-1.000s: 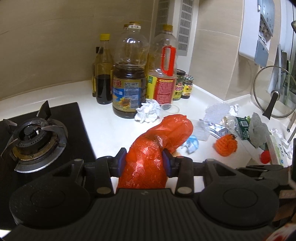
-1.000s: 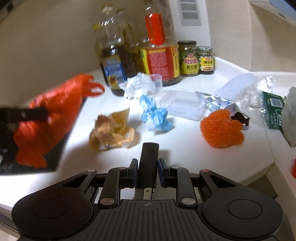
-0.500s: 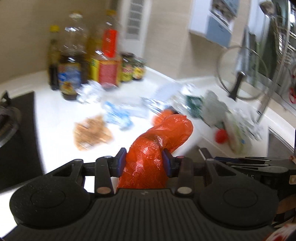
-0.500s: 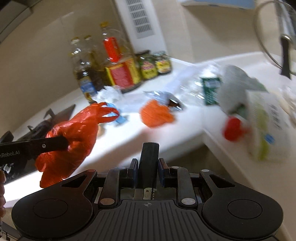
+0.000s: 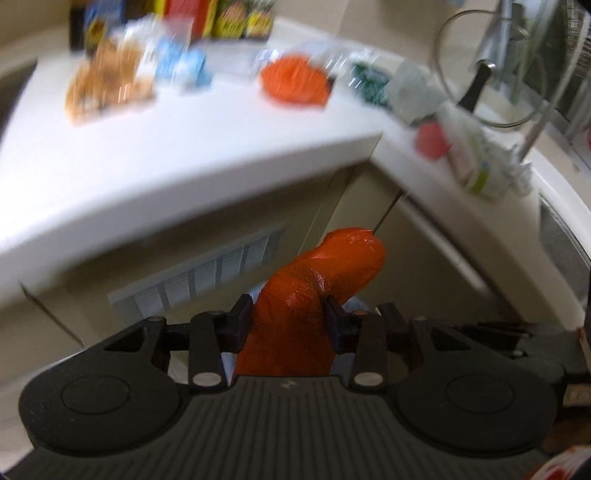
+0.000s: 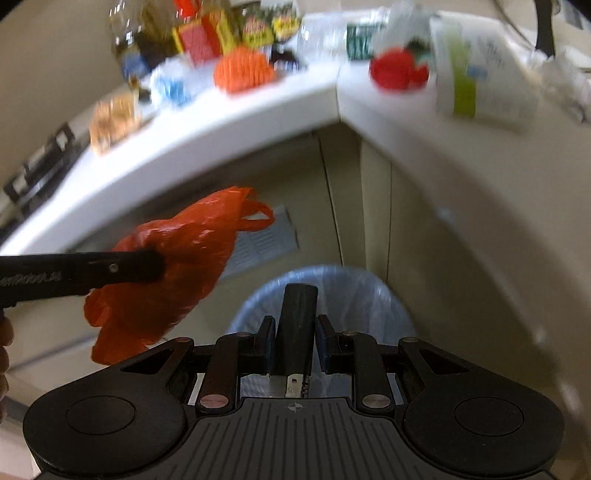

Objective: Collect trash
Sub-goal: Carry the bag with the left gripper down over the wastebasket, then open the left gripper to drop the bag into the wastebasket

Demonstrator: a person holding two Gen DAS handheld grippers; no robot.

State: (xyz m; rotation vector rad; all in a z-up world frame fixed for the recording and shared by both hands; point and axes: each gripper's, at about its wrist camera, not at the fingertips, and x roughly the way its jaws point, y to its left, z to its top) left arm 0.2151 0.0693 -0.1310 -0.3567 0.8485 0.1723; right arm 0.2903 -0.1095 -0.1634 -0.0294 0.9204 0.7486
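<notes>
- Left tool (image 5: 288,319) pinches the orange bag (image 5: 314,288) below the surface (image 5: 184,155).
- Only the right wrist view shows the lined bin (image 6: 332,288); right tool (image 6: 294,343) clamps a black bar (image 6: 297,325).

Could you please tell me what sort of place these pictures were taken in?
Very likely a home kitchen. A white corner counter carries cooking-oil bottles and sauce jars, a glass pot lid leans near the wall, and a lined trash bin stands on the floor below.
</notes>
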